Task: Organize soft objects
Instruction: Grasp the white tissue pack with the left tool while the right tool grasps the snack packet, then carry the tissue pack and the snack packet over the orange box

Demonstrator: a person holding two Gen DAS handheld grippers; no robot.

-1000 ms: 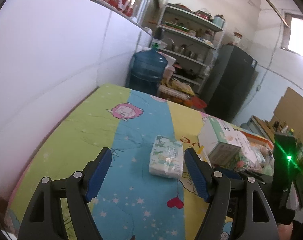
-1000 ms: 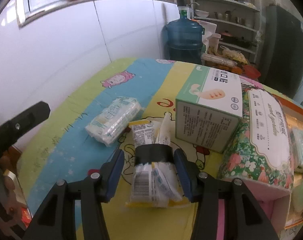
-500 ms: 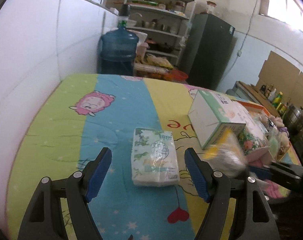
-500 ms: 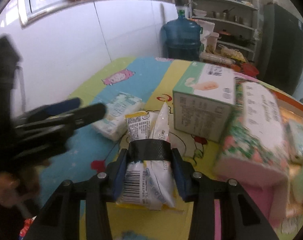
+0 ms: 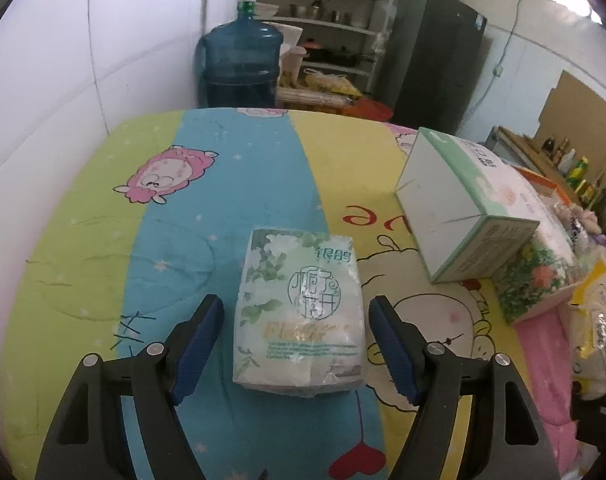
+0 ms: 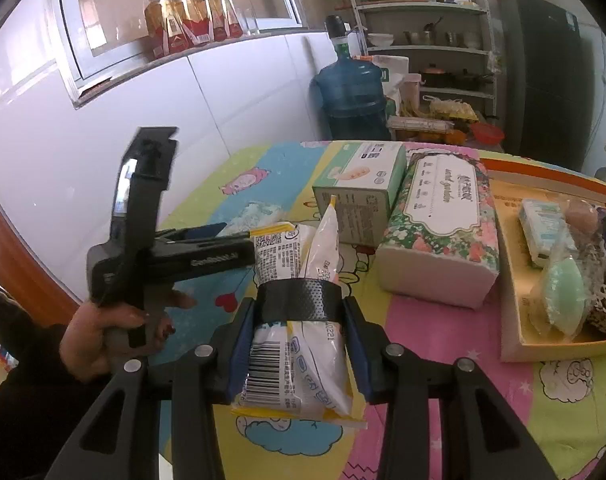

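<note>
The left claw (image 5: 297, 340) stands wide astride the tissue pack (image 5: 299, 312) on the counter (image 5: 103, 240), poised to grip, while the right claw (image 6: 299, 344) clamps the taped snack packets (image 6: 299, 320), seemingly bound for the tray (image 6: 511, 312) at 3 o'clock.

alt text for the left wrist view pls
Open left tongs straddle a white tissue pack lying flat on a striped cartoon sheet, not touching it. A green-and-white box sits to the right; a blue water jug stands behind.
</note>
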